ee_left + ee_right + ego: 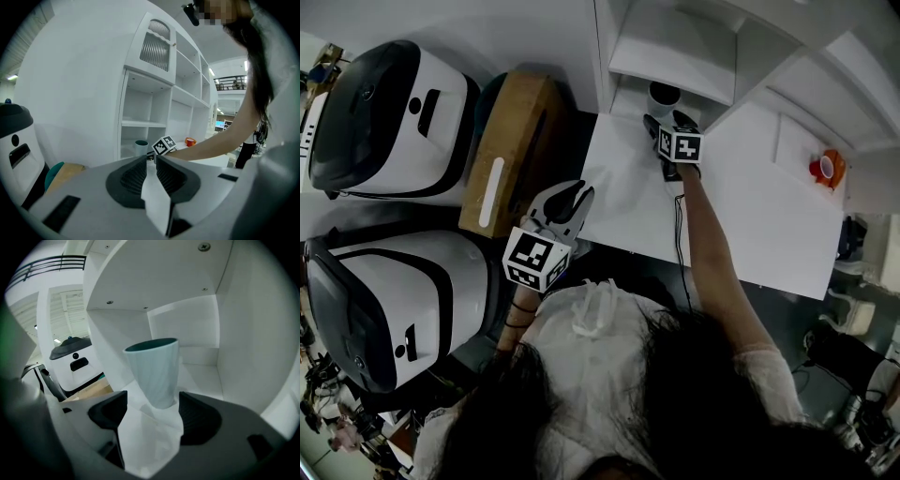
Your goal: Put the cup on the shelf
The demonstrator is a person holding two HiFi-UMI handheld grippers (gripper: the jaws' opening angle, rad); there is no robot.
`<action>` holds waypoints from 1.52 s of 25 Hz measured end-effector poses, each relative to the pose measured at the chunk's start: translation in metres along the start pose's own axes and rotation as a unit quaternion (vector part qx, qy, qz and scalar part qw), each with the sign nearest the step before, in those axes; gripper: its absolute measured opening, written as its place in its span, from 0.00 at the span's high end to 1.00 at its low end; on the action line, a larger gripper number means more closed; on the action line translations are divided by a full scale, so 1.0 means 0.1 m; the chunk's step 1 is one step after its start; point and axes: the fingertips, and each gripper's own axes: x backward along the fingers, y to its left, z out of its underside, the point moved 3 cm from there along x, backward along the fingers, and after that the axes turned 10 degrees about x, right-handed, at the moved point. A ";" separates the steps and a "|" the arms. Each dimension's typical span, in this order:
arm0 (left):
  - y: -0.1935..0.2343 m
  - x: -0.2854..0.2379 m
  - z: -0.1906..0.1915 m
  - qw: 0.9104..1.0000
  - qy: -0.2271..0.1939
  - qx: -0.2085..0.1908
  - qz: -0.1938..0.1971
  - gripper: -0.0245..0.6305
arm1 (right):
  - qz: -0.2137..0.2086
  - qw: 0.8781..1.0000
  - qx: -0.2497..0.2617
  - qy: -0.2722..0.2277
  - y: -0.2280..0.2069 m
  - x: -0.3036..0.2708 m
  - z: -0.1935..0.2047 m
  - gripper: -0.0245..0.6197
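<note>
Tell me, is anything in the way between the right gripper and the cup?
Nothing visible. The right gripper, jaws open, points straight at the cup, which stands upright on the shelf floor; only bare white surface lies between them.

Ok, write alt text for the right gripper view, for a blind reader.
A pale cup with a dark teal inside stands upright in a white shelf compartment, just ahead of the right gripper, whose jaws are apart. A white machine with a dark lid shows at left.
</note>
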 end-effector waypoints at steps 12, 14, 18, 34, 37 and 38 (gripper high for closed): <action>-0.09 -0.07 0.00 0.999 -0.011 -0.004 0.045 0.85 | -0.024 0.994 0.040 -0.097 0.42 0.89 -0.21 0.44; -0.09 -0.08 0.02 0.999 -0.011 -0.003 0.052 0.85 | -0.027 0.992 0.030 -0.116 0.54 1.08 -0.22 0.44; -0.16 -0.12 0.10 0.998 -0.011 0.004 0.068 0.85 | -0.032 0.990 0.016 -0.137 0.72 1.50 -0.16 0.44; -0.75 -0.13 0.29 0.995 -0.020 0.007 0.094 0.85 | -0.038 0.987 0.004 -0.154 1.22 2.79 0.44 0.56; -0.96 0.01 0.35 0.996 -0.023 0.001 0.090 0.85 | -0.034 0.985 -0.017 -0.171 1.25 3.05 0.55 0.69; -1.03 0.07 0.38 0.996 -0.022 -0.002 0.088 0.85 | -0.036 0.984 -0.020 -0.175 1.27 3.15 0.58 0.69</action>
